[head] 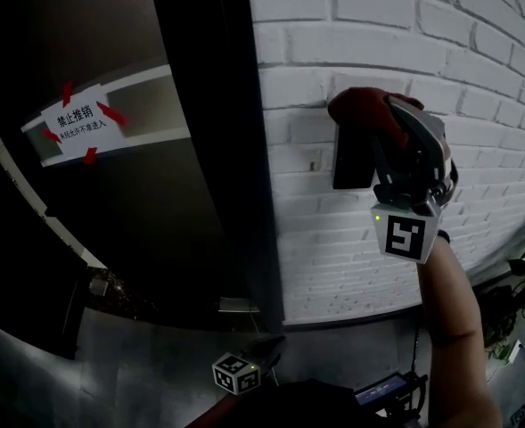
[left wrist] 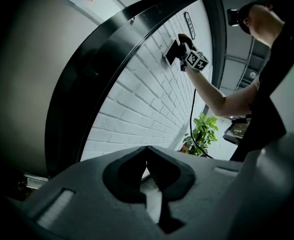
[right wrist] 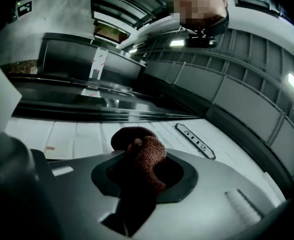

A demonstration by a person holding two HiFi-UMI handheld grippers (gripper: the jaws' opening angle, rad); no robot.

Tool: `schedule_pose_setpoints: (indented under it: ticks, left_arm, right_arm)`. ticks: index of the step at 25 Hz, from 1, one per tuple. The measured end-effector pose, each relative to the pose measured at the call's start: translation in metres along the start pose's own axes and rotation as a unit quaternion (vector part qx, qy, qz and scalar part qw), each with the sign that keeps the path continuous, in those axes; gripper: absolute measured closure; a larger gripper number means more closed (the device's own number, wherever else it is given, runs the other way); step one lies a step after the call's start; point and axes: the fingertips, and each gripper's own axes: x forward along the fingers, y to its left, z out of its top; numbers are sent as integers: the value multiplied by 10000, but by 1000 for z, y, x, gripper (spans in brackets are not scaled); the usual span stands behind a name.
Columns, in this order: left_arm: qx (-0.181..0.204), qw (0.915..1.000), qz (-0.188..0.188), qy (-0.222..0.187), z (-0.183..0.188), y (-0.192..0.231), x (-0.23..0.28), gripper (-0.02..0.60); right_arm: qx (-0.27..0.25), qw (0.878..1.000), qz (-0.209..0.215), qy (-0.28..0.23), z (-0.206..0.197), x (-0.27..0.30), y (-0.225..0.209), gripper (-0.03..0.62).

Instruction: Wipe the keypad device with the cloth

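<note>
A dark keypad device [head: 351,160] is mounted on the white brick wall [head: 351,25]. My right gripper [head: 389,125] is raised to the device's top right corner and is shut on a reddish-brown cloth [head: 360,105], which presses on the device's top edge. In the right gripper view the bunched cloth [right wrist: 146,155] fills the jaws and hides the device. From the left gripper view the device [left wrist: 170,53] and the right gripper [left wrist: 185,48] appear far up the wall. My left gripper [left wrist: 147,148] hangs low, shut and empty; its marker cube [head: 236,373] shows at the bottom of the head view.
A black door frame [head: 235,150] stands left of the wall, beside curved glass carrying a paper notice [head: 79,125] taped in red. A narrow plate [right wrist: 194,140] sits on the wall past the device. A potted plant [left wrist: 202,131] and a hanging cable [left wrist: 192,114] are at the right.
</note>
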Motion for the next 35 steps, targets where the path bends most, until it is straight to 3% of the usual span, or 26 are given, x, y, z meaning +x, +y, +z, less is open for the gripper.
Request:
schedule_pose_setpoints:
  ticks: [2,5,7,13,19,24,27,31,33,35]
  left_arm:
    - [-20,10000,10,-5,-1,0,1,577]
    - [-35,10000,27,-17,0,3,1,577]
    - [-25,10000,8,-26,0,0,2,577]
    - [-62,10000,68,-23,-3,0,-1,577]
    - [-48,9999,113,15,-6,-2,-4,577]
    - [-22,9999,139,59,-10,-11,-2,577]
    - [25,9999,99,91,-15,-22,3,577]
    - [5,9998,155,95,-22,-33,6,577]
    - [-8,9998,193,104,-26,-38,9,577]
    - [-24,9996,267,121,-32,-45,8,577]
  right_arm:
    - [-9,9999,57,-120,16,-10,6,496]
    - [-111,9978,649,-6,9,-15,55,497]
    - [193,9963,831,101,-7,-8,66,496]
    - [1231,9882,902,114,-16,10,39,494]
    - [555,9920,1133,-68,-14,-30,94,497]
    - [255,9835,1785,-116,-18,-59,133,497]
    - [202,9748,2220,-94,-22,-76,150,497]
    - [586,9587,2782,90,-32,-102,166,497]
    - [1206,9439,3065,253,-37,-119,172,494]
    - [2267,9129,3375,355,-34,-146,182,493]
